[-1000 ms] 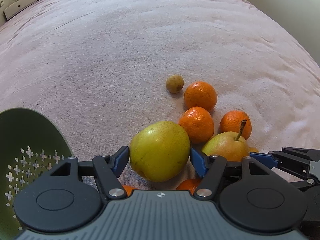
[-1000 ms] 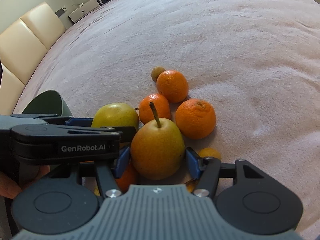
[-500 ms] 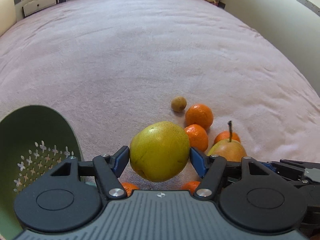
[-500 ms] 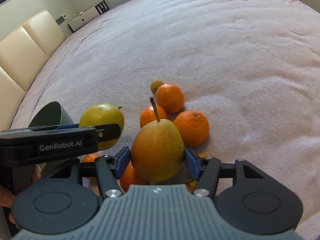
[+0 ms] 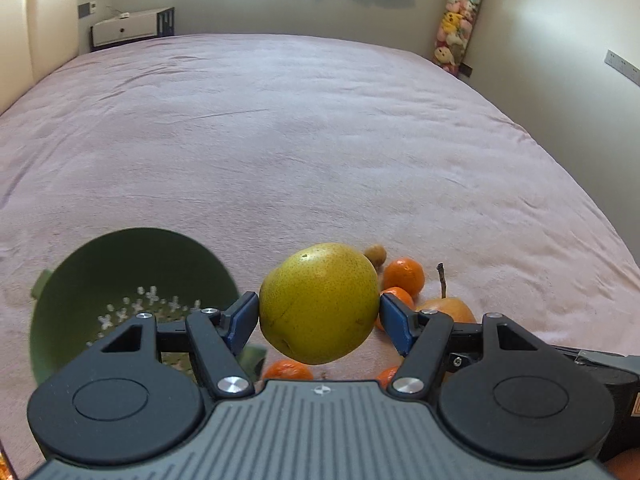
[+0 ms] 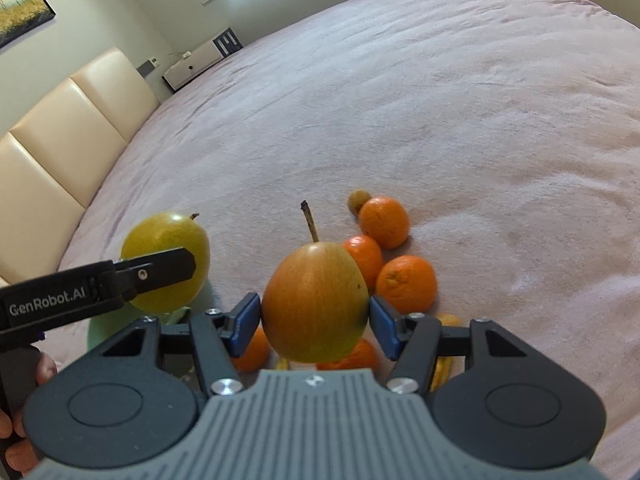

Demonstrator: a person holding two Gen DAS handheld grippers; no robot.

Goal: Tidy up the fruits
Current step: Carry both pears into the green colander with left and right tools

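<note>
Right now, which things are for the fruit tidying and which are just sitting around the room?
For the job: green pear in the left jaws, reddish pear in the right jaws, oranges, green colander.

Just lying about: stuffed toys, picture, white cabinet.

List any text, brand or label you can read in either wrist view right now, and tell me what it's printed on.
"GenRobot.AI": white lettering on the black side of the left gripper, seen in the right wrist view.
An orange-edged label on the black body at the right edge of the left wrist view: cut off, unreadable.
Small round emblems on each gripper's grey housing: symbols, no letters.
Nothing readable on the fruit or colander.
</note>
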